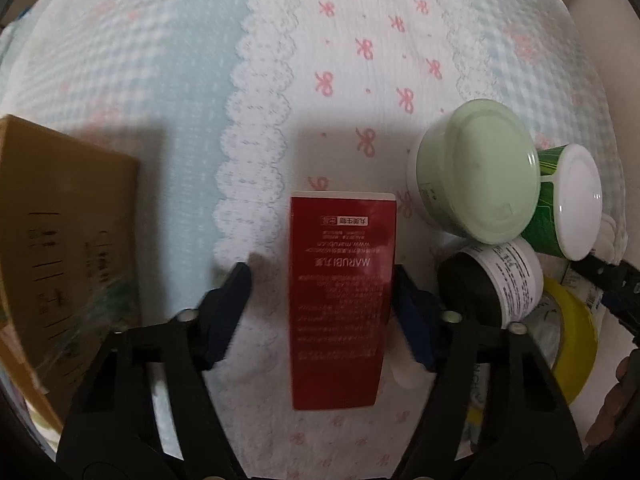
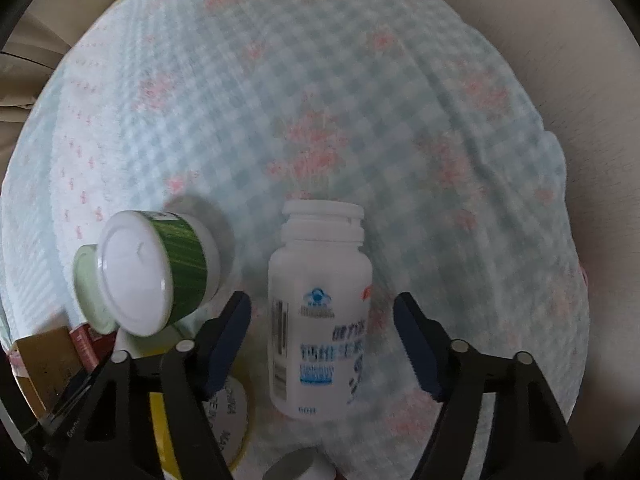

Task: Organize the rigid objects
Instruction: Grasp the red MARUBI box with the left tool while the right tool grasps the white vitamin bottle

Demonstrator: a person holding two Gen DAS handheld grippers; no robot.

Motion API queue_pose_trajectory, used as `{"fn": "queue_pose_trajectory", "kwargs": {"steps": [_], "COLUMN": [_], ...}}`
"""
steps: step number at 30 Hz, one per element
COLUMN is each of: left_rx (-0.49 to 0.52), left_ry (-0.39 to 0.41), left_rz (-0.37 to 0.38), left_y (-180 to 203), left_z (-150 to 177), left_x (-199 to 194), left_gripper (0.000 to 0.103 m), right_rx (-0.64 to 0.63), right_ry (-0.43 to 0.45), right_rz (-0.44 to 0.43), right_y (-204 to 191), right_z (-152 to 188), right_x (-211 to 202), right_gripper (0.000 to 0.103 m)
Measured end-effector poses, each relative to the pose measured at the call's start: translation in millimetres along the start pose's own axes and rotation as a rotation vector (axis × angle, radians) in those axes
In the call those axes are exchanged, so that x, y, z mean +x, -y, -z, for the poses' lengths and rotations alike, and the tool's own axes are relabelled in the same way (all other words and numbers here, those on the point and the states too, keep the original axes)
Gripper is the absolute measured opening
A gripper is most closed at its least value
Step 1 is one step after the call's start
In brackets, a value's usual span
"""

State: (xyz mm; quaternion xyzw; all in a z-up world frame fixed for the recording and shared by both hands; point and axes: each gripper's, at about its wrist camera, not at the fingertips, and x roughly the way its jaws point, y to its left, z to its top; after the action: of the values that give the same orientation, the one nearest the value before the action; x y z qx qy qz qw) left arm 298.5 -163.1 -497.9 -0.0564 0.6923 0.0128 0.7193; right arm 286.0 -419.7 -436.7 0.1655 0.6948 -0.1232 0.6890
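Note:
A red carton with white print lies flat on the patterned cloth. My left gripper points down over it with a finger on each side. The right pad is at the carton's edge and the left pad stands clear of it, so the gripper is open. A white plastic bottle with a blue label and no cap lies on its side. My right gripper straddles it, open, with a gap at both pads.
A pale green tub, a green-banded pot with a white lid, a black-and-white jar and a yellow tape roll crowd the carton's right. A cardboard box stands left. A white cap lies below the bottle.

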Motion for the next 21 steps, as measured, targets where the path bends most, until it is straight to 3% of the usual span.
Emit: {"fn": "queue_pose_trajectory", "kwargs": {"steps": [3,14,21], "left_rx": [0.022,0.053,0.052], "left_ry": [-0.008,0.014,0.085], "left_rz": [0.011,0.015,0.058], "left_y": [4.2,9.6,5.1], "left_z": [-1.2,3.0,19.1], "left_x": [10.0,9.8,-45.2], "left_gripper": [0.040,0.040,0.040], "right_rx": [-0.002,0.002,0.018], "right_ry": [-0.033,-0.001,0.060], "right_rz": [0.011,-0.019,-0.038], "right_y": [-0.6,5.0,7.9], "right_z": [0.9,12.0,19.2], "right_x": [10.0,13.3,-22.3], "right_gripper": [0.047,0.046,0.046]}}
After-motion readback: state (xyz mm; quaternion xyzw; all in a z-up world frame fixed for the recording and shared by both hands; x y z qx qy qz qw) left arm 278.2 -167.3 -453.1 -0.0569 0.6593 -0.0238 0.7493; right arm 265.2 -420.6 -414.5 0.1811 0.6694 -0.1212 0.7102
